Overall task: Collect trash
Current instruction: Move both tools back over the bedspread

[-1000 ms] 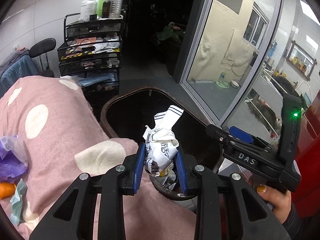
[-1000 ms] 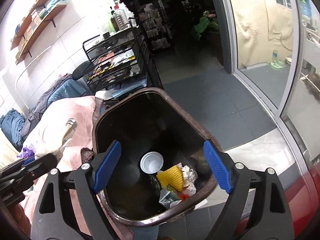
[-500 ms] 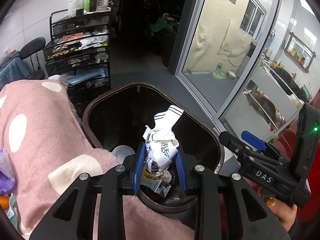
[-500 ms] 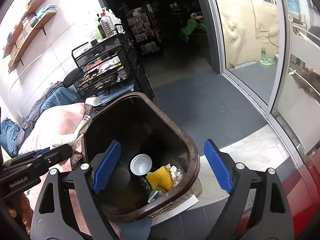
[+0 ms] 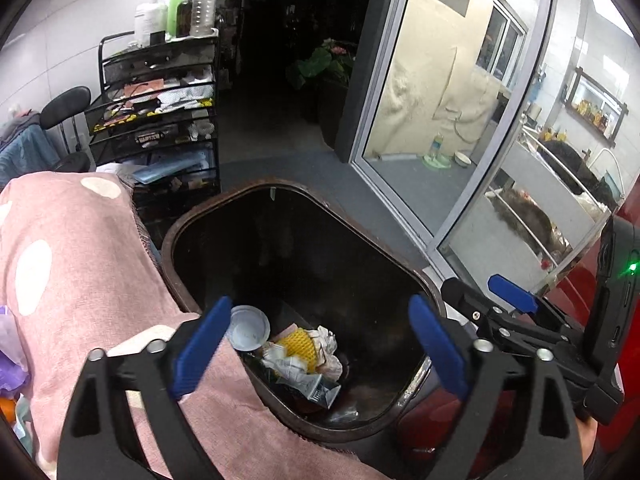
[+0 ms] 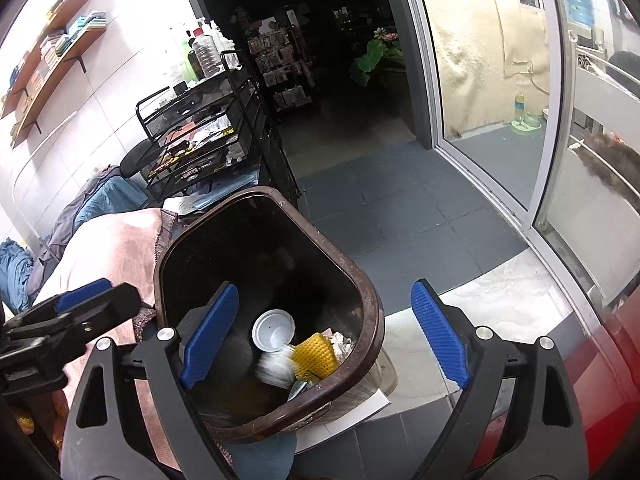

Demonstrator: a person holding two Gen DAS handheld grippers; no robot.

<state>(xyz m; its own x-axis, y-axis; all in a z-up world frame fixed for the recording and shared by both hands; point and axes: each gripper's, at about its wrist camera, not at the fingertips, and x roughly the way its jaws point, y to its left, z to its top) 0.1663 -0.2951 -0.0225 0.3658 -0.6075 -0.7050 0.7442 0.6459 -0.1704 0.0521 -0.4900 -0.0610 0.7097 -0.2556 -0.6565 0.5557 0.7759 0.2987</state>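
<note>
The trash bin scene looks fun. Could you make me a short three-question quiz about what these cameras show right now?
1. True or false: the left gripper is clamped on a wrapper.
2. Which item lies inside the brown bin?
A. a white lid
B. a green apple
C. a metal spoon
3. Fill in: the netted foam piece in the bin is coloured ____.

Key:
1. False; its jaws are spread wide above the bin, holding nothing.
2. A
3. yellow

The right gripper is open too.
</note>
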